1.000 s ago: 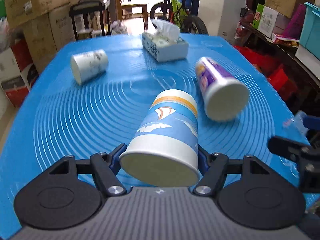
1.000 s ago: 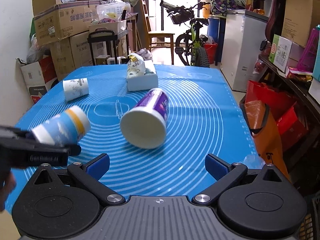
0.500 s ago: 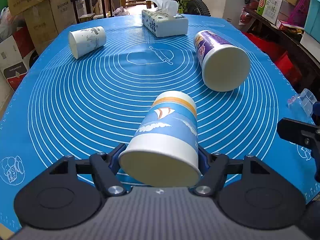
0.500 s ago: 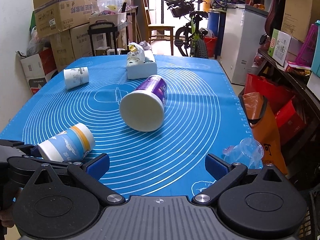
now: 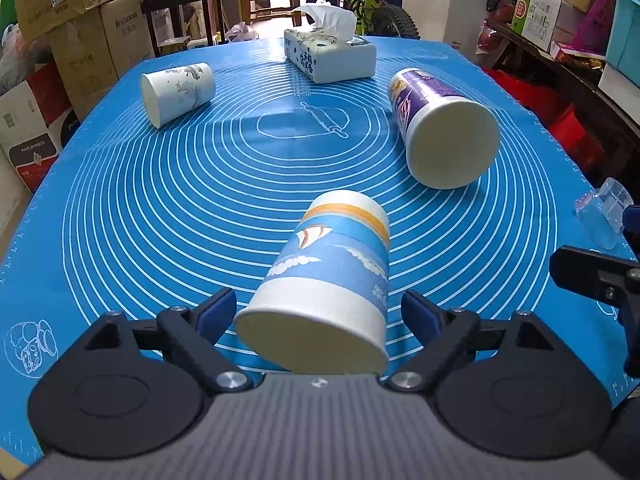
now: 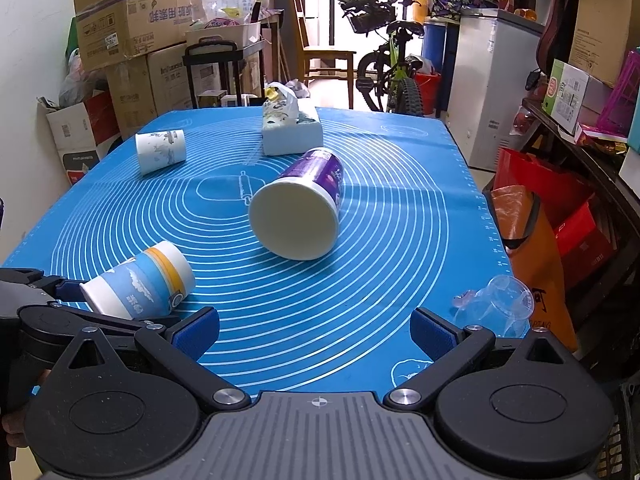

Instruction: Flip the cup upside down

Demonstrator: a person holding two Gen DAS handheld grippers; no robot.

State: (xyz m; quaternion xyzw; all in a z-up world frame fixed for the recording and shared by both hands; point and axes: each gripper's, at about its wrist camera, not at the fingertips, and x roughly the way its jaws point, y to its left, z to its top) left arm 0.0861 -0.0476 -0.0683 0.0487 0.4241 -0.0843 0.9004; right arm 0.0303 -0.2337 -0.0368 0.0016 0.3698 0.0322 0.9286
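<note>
A blue paper cup with a sailboat print [image 5: 332, 276] lies on its side on the blue mat [image 5: 160, 200], rim towards me, between the fingers of my left gripper [image 5: 320, 316]. The jaws stand open with a gap on each side of the cup. The same cup shows in the right wrist view [image 6: 140, 286] at the near left, with the left gripper's fingers around it. My right gripper [image 6: 314, 330] is open and empty over the mat's near edge.
A large purple cup [image 5: 440, 132] [image 6: 300, 208] lies on its side mid-mat. A white printed cup [image 5: 178, 92] lies far left. A tissue box [image 5: 330, 58] stands at the back. A clear plastic cup [image 6: 500, 310] lies at the right edge. Boxes and a bicycle surround the table.
The left gripper lowered the blue cup onto the mat and opened its jaws, letting the cup go. The right gripper stayed open and barely moved.
</note>
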